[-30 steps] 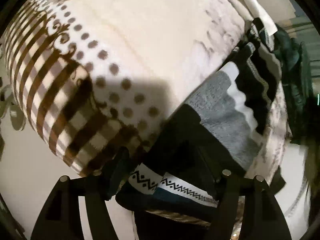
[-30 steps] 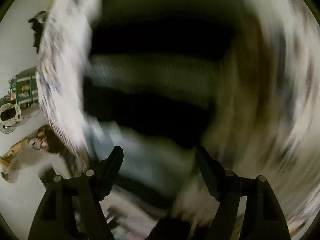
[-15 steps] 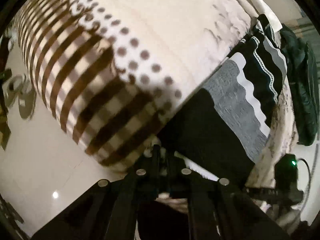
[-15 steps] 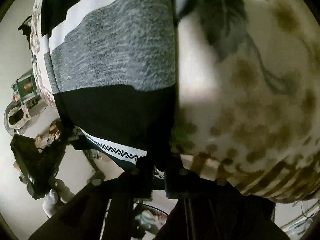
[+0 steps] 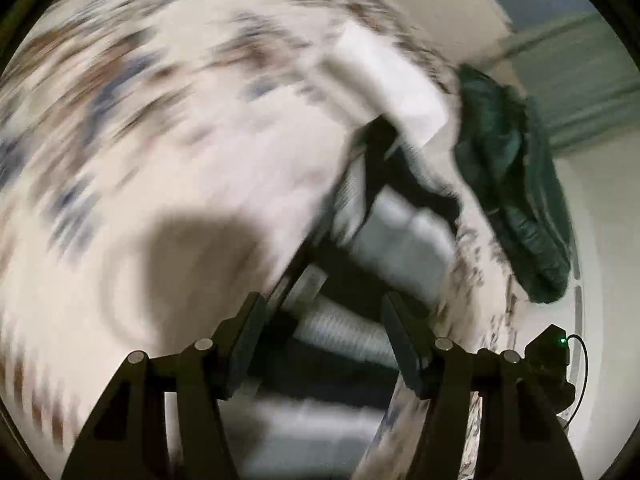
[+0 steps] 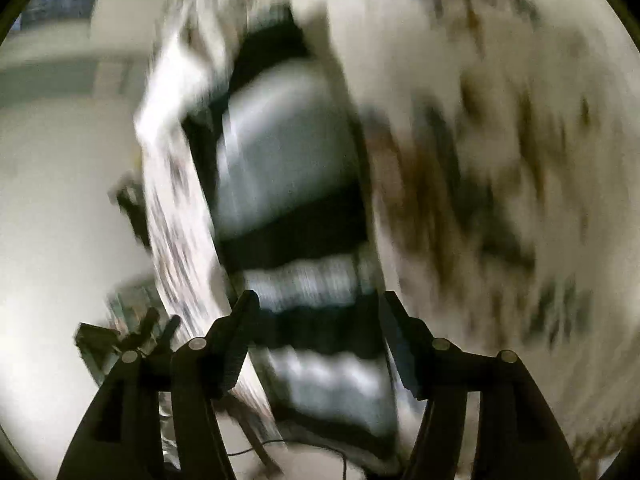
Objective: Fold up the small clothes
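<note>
The striped garment (image 6: 288,184) lies on the patterned bedspread (image 5: 180,140), running toward one o'clock from the left gripper (image 5: 320,336). Both it and the right gripper (image 6: 316,332) are spread, holding nothing. Though blur obscures edges, probably between folds; next, pinch fresh corners.

Left gripper (image 5: 322,336): jaws spread wide, nothing clamped between them, both black fingers (image 5: 244,344) sharp against a smeared background, pointing forward and slightly down. Right gripper (image 6: 318,334): jaws likewise parted wide and empty, fingers (image 6: 400,344) angled inward toward their tips, crisp while everything beyond is blurred. In the left wrist view, a dark device with a green light (image 5: 550,354) just right of the left gripper's right finger.
</note>
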A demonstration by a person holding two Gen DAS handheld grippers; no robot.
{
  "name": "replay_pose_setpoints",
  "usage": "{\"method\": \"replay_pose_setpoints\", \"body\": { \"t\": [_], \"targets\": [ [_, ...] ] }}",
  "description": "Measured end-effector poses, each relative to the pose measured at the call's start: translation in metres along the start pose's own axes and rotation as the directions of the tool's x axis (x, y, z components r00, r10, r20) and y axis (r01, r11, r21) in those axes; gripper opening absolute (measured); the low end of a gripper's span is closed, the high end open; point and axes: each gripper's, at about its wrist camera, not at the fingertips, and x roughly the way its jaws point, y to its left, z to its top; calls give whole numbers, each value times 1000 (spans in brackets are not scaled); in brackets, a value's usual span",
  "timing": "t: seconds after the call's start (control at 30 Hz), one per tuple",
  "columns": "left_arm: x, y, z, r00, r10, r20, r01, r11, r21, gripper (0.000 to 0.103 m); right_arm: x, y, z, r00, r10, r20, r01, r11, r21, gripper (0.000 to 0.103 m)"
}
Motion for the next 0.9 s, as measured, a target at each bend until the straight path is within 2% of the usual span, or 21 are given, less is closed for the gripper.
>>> {"method": "replay_pose_setpoints", "body": {
  "t": [0.1, 0.17, 0.23, 0.3, 0.43, 0.53, 0.57, 0.6, 0.63, 0.67, 0.7, 0.73, 0.77, 0.83, 0.87, 0.9],
  "targets": [
    [59, -29, 73, 997, -66, -26, 68, 994, 83, 58, -2, 9, 63, 994, 45, 99, -50, 998, 47, 64],
    [96, -45, 105, 992, -112, -65, 120, 984, 130, 58, 13, 15, 95, 989, 77, 124, -86, 994, 67, 68],
    [135, -50, 132, 983, -139, -118, 158, 973, 169, 58, 28, 19, 130, 986, 103, 132, -112, 992, 62, 81],
    [163, -47, 147, 969, -171, -181, 204, 962, 183, 58, 52, 23, 156, 986, 117, 116, -125, 990, 58, 82],
    [213, -32, 160, 925, -214, -314, 275, 948, 162, 59, 91, 24, 192, 985, 169, 39, -172, 982, 76, 82],
    [221, -27, 163, 894, -296, -336, 350, 930, 112, 59, 123, 33, 206, 982, 188, -8, -187, 979, 83, 82],
    [219, -27, 164, 894, -316, -319, 365, 925, 106, 57, 127, 33, 206, 981, 192, -2, -192, 978, 83, 80],
    [214, -26, 165, 899, -331, -288, 376, 920, 114, 40, 126, 35, 205, 978, 209, 14, -209, 975, 71, 54],
    [206, -25, 165, 915, -315, -250, 355, 925, 137, 12, 123, 36, 204, 979, 199, 35, -201, 978, 59, 9],
    [203, -21, 167, 922, -311, -232, 346, 930, 127, 8, 119, 31, 207, 987, 144, 66, -149, 986, 78, 6],
    [201, -12, 170, 915, -342, -214, 365, 928, 79, 7, 116, 25, 209, 986, 133, 96, -142, 984, 103, 6],
    [202, -6, 171, 918, -337, -208, 357, 932, 63, 7, 117, 20, 211, 985, 138, 102, -150, 980, 127, 6],
    [202, -3, 172, 921, -334, -202, 351, 935, 53, 7, 119, 20, 212, 988, 128, 89, -139, 982, 132, 6],
    [202, -6, 171, 913, -336, -232, 360, 931, 66, 8, 123, 25, 212, 990, 122, 66, -129, 985, 114, 9],
    [201, -6, 171, 908, -335, -251, 359, 932, 55, 11, 125, 29, 214, 991, 128, 45, -132, 984, 119, 13],
    [200, -6, 172, 902, -336, -270, 360, 932, 44, 25, 125, 32, 214, 991, 130, 35, -133, 984, 118, 36]
  ]
}}
